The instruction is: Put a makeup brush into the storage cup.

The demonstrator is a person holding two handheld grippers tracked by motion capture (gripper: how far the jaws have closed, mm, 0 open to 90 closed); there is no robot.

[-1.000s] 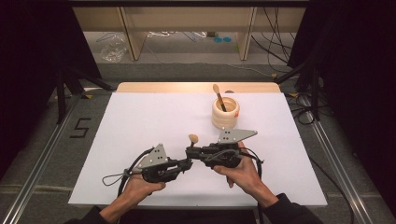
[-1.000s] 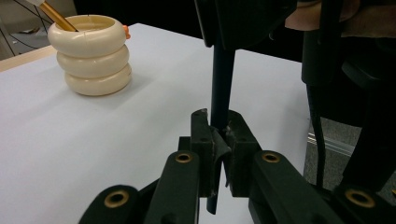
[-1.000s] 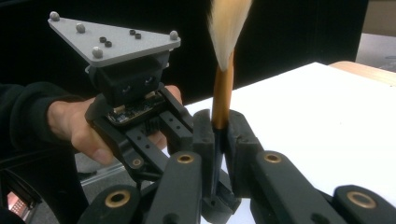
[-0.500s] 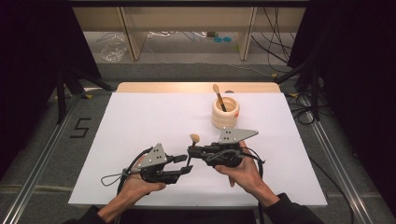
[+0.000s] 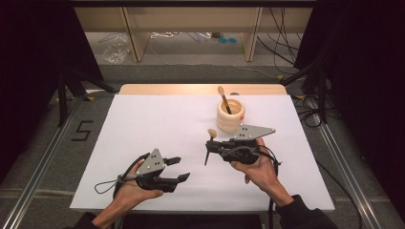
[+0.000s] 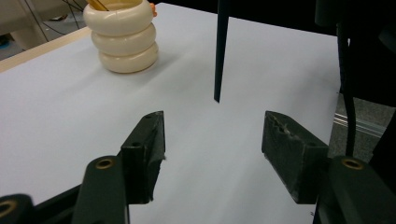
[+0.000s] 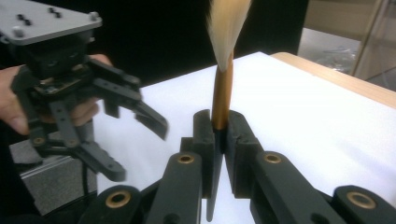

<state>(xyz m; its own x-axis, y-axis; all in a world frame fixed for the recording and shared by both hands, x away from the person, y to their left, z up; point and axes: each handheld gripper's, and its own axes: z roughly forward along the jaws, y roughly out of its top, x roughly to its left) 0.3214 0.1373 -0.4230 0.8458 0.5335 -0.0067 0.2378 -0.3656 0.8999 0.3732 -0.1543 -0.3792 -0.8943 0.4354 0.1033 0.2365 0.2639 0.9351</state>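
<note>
My right gripper (image 5: 210, 145) (image 7: 219, 128) is shut on a brush (image 5: 211, 134) (image 7: 223, 88), pinching it where the gold ferrule meets the dark handle; the pale bristle tip points up. The dark handle (image 6: 220, 46) hangs free just above the white table (image 5: 143, 124). My left gripper (image 5: 180, 168) (image 6: 212, 135) is at the near left, apart from the brush; its jaws have just been opening and hold nothing. It is also in the right gripper view (image 7: 137, 149). A cream ribbed holder (image 5: 230, 117) (image 6: 123, 39) stands behind the right gripper with a second brush (image 5: 222, 95) in it.
A wooden strip (image 5: 200, 89) runs along the table's far edge. Metal rails (image 5: 43, 162) flank both sides, with shelving and cables on the floor beyond. Bare white surface lies to the left and between the grippers.
The left gripper has opened, let go of the brush handle and drawn back to the near left. The right gripper has shifted slightly right, keeping the brush.
</note>
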